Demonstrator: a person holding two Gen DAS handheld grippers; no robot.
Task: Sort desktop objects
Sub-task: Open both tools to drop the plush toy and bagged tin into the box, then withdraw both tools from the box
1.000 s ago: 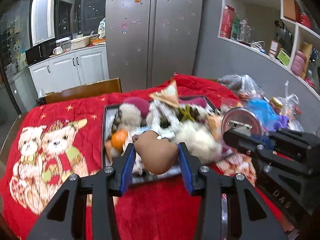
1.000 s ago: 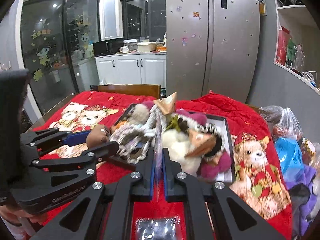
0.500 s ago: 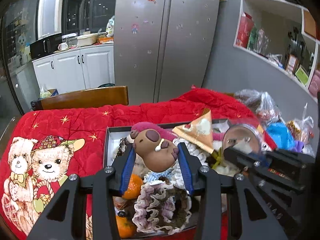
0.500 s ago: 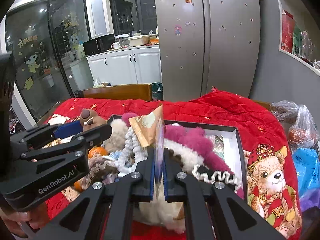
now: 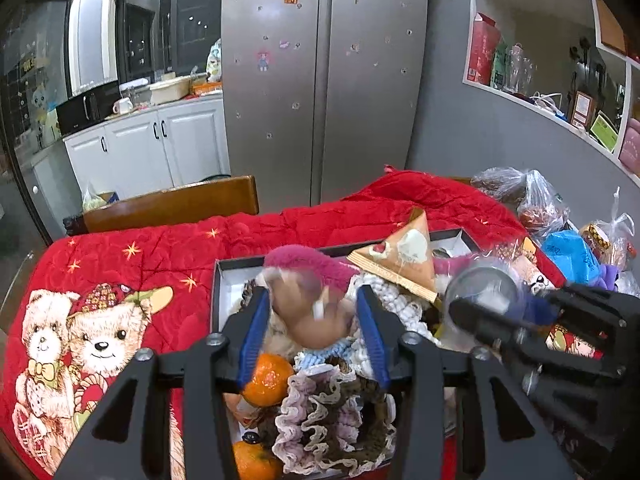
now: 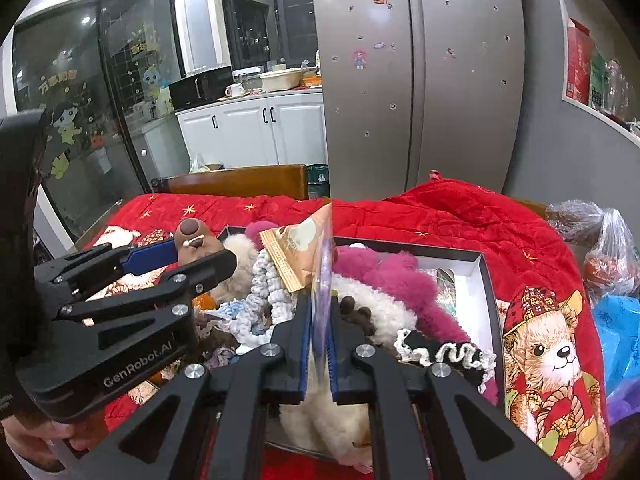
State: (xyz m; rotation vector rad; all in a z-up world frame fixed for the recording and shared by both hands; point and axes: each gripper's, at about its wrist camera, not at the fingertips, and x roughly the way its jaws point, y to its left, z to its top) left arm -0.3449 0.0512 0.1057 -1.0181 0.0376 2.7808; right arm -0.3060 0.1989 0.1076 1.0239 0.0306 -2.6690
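Observation:
My left gripper (image 5: 312, 294) hangs over a black-rimmed box (image 5: 228, 280) crammed with plush toys, crochet pieces and oranges (image 5: 266, 374). Its jaws are opening. A brown capybara toy (image 5: 308, 314) sits blurred between the blue pads with a gap on each side. The right wrist view shows the same toy (image 6: 196, 240) at the left gripper's (image 6: 200, 254) tips. My right gripper (image 6: 320, 300) is over the box's near side (image 6: 476, 280), jaws opening a little. A thin clear round disc (image 6: 325, 256) stands on edge between its pads, loose; it is blurred in the left wrist view (image 5: 484, 292).
A triangular snack packet (image 5: 404, 260) tops the pile. The box lies on a red bear-print quilt (image 5: 120, 264). Plastic bags (image 5: 540, 204) crowd the right edge. A wooden chair back (image 5: 172, 204) stands behind the table, with a steel fridge (image 5: 320, 80) beyond it.
Both grippers travelled forward until they were over the box. The left jaws widened and the toy, held firmly before, now blurs loose between them. The right jaws parted slightly around the disc.

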